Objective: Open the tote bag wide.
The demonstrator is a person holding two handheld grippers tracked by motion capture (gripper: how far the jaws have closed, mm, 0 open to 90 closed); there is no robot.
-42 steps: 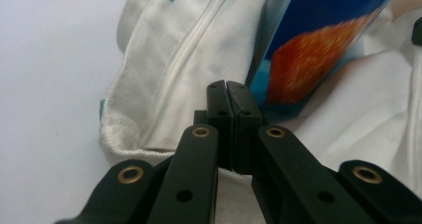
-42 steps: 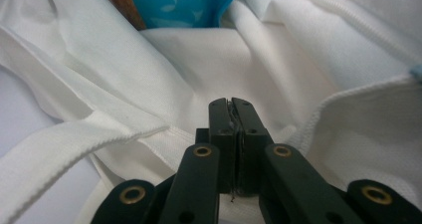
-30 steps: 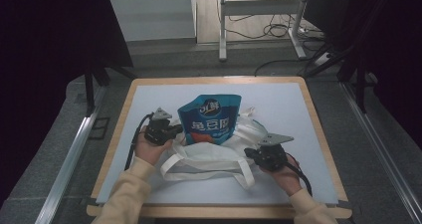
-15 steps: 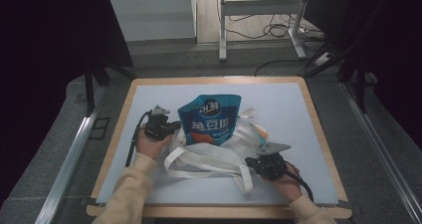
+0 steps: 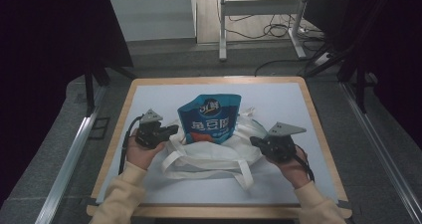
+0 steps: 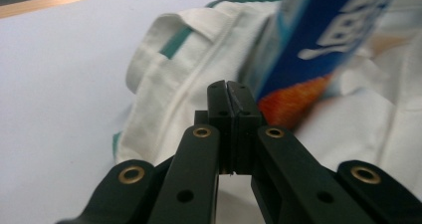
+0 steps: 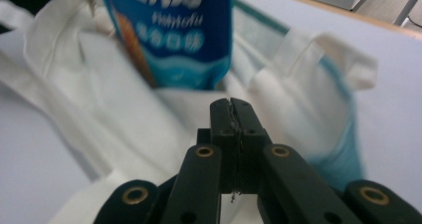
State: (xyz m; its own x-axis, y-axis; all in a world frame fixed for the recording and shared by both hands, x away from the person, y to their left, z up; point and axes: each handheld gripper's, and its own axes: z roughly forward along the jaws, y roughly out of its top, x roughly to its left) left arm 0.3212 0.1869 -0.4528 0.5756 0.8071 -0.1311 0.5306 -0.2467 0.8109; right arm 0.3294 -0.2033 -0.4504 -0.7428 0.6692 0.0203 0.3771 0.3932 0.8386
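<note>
1. Standing in the mouth of the white tote bag point(image 5: 214, 152), the blue snack pouch point(image 5: 211, 117) has its lower end inside the fabric and its upper part sticking out toward the table's point(image 5: 318, 184) far edge; the bag lies near the middle of the table.
2. On the pouch's left, the left hand-held gripper point(image 5: 171, 130) has its jaws pressed together at the bag's rim; whether fabric is pinched between them I cannot tell.
3. On the pouch's right, the right hand-held gripper point(image 5: 253, 141) is likewise closed at the opposite rim, holding nothing I can make out.
4. To do this step well, I judge both rims should be raised evenly so the pouch slides deeper rather than tipping out.
5. The bag's handles point(image 5: 244, 171) trail on the near side of the pouch; keep them clear.
</note>
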